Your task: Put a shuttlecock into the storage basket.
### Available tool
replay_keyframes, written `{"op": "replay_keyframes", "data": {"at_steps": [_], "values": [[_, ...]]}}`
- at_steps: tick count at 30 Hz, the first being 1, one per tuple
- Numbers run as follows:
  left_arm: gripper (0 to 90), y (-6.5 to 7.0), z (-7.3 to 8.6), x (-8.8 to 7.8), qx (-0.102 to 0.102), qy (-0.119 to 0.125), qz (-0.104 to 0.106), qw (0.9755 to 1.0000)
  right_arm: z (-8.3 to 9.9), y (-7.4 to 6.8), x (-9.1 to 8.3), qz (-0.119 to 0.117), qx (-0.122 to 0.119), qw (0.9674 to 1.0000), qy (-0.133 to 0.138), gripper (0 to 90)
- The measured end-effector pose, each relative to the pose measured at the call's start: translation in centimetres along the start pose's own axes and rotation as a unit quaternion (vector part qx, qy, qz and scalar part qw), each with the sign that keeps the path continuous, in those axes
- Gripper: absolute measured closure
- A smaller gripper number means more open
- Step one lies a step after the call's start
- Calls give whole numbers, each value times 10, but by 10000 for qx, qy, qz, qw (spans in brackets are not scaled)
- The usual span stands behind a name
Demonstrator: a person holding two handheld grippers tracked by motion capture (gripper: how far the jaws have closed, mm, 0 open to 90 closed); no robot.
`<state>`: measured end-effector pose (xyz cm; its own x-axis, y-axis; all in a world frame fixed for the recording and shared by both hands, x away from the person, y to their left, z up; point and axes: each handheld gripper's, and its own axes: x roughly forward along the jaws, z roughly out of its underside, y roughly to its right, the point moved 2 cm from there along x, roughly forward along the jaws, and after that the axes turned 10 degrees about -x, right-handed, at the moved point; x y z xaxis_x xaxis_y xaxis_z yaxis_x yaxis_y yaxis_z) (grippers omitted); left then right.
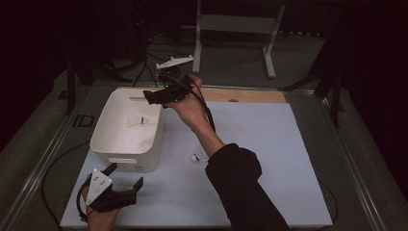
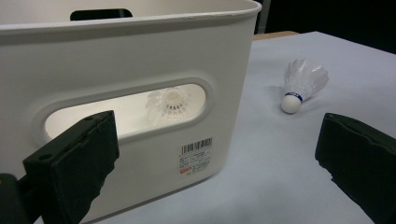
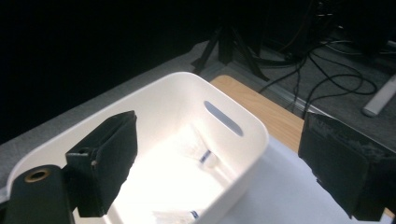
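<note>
The desk (image 1: 269, 159), covered in a pale sheet, carries a white plastic bin (image 1: 126, 126) at its left, and the work in hand looks to be collecting shuttlecocks into it. The bin is rigid and roomy with slotted handles in its walls, so it should stay put without steadying. The right gripper (image 1: 155, 97) hangs over the bin's far right corner with its jaws spread wide and nothing between them; in the right gripper view two shuttlecocks lie on the bin floor beneath it, one shuttlecock (image 3: 198, 150) near the middle and another (image 3: 173, 216) at the near wall. The left gripper (image 1: 126, 175) rests low at the desk's near left corner, just in front of the bin, its jaws also apart and empty. One loose shuttlecock (image 2: 301, 85) lies on its side on the sheet to the right of the bin, apart from it. It will be very light, and its feather skirt is thin and easily crushed; the rounded cork base is the firm part, so a gentle pinch there, or lightly across the skirt close to the cork, seems the safest hold.
</note>
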<state>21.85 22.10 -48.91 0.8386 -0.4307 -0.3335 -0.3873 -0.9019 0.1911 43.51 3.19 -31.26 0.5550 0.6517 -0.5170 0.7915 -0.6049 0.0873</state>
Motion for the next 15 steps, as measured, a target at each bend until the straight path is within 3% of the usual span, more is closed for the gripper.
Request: {"op": "replay_keyframes", "data": {"at_steps": [15], "values": [[3,0,0,0,21,-2,-9,10000,16,16,-12,105,-68,9998,-137,113]]}}
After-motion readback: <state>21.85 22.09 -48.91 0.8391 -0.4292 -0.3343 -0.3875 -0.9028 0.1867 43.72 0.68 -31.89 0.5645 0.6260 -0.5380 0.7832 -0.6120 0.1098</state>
